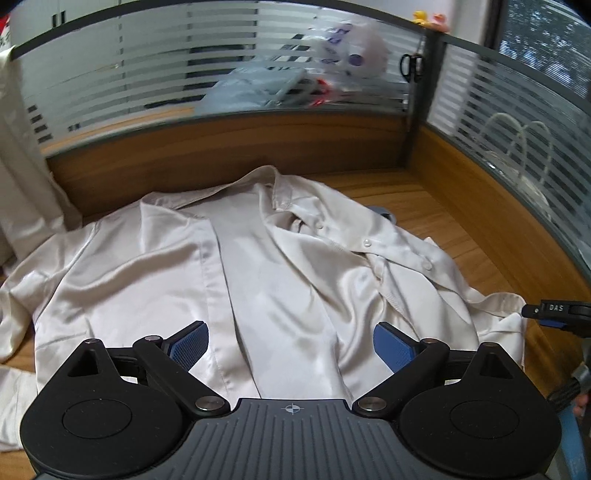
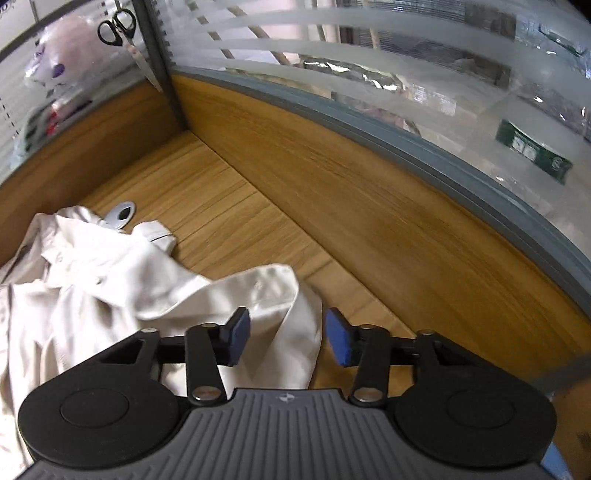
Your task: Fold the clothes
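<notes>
A cream satin shirt point(image 1: 177, 266) lies spread front-up on the wooden desk point(image 1: 424, 206), collar toward the far partition, its right half bunched and rumpled. My left gripper point(image 1: 290, 345) hovers open over the shirt's lower middle, blue pads wide apart with nothing between them. In the left wrist view the right gripper point(image 1: 554, 314) shows at the right edge beside the shirt's hem corner. In the right wrist view, my right gripper point(image 2: 288, 336) is open, its jaws straddling a raised fold of the shirt point(image 2: 110, 288) at its right edge; the pads do not press the cloth.
Wood-and-frosted-glass partitions point(image 1: 258, 140) wall the desk on the far and right sides. Scissors point(image 2: 118, 26) hang at the corner post. A small grey metal piece point(image 2: 120, 214) lies on the desk point(image 2: 229, 221) behind the shirt. More cream cloth point(image 1: 22, 166) hangs at the left.
</notes>
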`<action>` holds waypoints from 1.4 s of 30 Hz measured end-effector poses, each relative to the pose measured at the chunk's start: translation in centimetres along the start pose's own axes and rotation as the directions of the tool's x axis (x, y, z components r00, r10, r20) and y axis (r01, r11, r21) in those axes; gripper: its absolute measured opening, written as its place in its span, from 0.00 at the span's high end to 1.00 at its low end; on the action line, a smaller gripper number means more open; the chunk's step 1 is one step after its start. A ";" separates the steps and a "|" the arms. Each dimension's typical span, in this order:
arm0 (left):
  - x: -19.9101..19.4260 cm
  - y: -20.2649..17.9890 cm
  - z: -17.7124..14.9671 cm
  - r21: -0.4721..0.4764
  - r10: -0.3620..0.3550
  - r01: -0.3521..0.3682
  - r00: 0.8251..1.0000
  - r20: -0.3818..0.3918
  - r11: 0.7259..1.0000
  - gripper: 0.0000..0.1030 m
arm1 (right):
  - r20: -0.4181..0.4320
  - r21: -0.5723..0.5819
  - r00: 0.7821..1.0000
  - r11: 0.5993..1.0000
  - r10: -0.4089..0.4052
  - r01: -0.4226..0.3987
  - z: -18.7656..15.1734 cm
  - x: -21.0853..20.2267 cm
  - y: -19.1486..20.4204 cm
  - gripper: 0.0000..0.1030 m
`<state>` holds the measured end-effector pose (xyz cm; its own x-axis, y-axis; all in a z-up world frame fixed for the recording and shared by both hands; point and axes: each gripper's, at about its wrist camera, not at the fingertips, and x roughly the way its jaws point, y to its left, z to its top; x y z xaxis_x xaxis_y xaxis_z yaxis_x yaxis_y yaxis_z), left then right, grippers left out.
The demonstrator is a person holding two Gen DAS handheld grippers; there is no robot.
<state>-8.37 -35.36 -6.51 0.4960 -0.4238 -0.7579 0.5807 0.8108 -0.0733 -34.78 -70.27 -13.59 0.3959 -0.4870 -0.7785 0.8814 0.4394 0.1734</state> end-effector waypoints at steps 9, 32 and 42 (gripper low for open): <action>0.0 0.4 0.4 -0.054 0.033 -0.033 0.999 -0.003 0.998 0.06 | -0.024 -0.105 1.000 0.994 -0.012 0.009 0.9 3.0 0.5 0.97; 0.7 8.2 1.5 -0.051 -0.094 0.094 0.996 -0.005 0.994 0.06 | -0.219 -0.292 0.871 0.823 0.439 -0.488 -6.5 -16.1 13.9 0.98; 7.9 11.1 5.4 0.113 -0.130 0.131 0.991 -0.014 0.985 0.07 | -0.150 -0.218 0.903 0.878 0.402 -0.427 -11.6 -19.4 17.3 0.98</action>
<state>5.50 -31.87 -9.82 0.4069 -0.5203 -0.7508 0.7098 0.6975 -0.0986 -30.23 -44.50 -2.54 0.6731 -0.1498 -0.7242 0.5486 0.7578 0.3532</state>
